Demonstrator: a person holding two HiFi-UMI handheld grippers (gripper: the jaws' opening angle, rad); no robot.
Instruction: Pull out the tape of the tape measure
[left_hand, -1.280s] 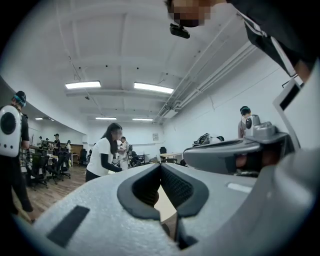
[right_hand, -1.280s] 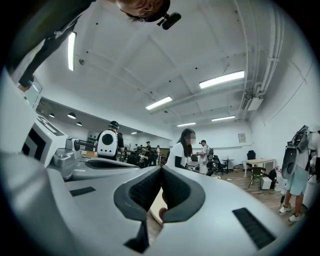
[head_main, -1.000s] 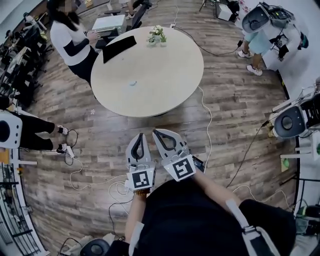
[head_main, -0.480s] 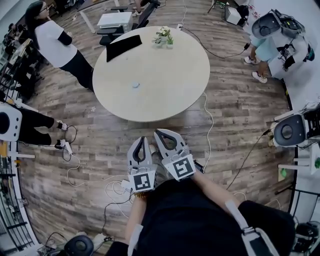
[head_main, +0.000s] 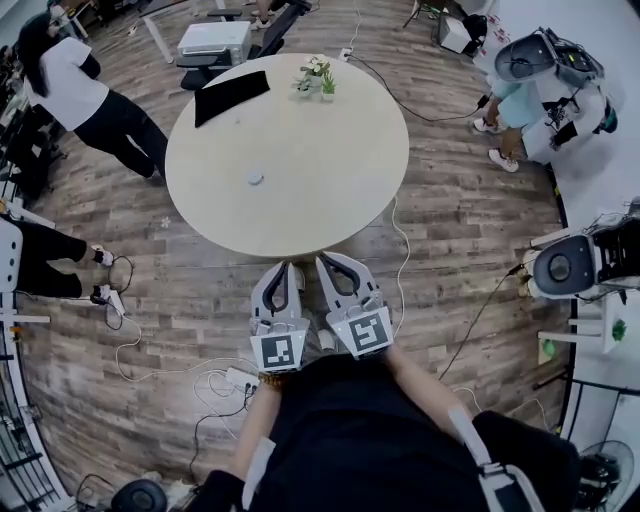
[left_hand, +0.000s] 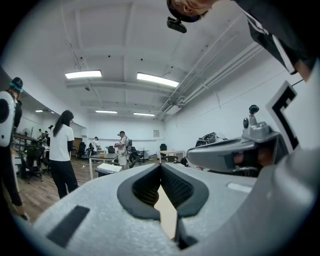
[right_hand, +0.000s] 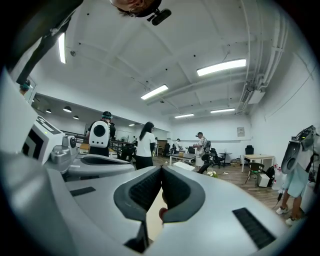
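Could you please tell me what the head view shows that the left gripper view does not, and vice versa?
Only the head view: the round table from above, with a small white object, a dark flat slab and a potted plant on it. Only the left gripper view: ceiling lights and overhead pipes. Both: the left gripper and right gripper, tongs shut, and a person in a white top.

My grey plastic left gripper (head_main: 282, 268) and right gripper (head_main: 324, 260), black-padded, bear black-and-white marker cubes (head_main: 279, 351) next to my black shirt (head_main: 370, 430).
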